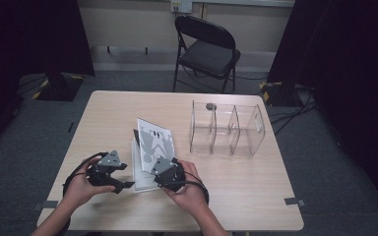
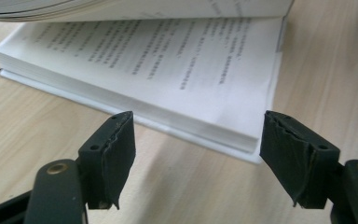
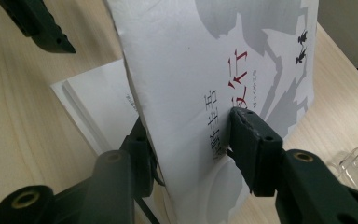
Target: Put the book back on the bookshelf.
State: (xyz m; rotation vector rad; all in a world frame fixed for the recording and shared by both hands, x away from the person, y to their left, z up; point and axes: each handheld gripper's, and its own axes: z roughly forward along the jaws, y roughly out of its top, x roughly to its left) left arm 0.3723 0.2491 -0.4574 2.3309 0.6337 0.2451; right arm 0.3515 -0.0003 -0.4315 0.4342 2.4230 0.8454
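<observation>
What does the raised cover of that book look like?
White with grey silhouette shapes and some red and black lettering; the book cover shows best in the right gripper view.

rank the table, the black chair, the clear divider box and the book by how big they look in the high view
1. table
2. black chair, though it stands farther from the camera
3. clear divider box
4. book, close to the box in size, so that order is unsure
</observation>
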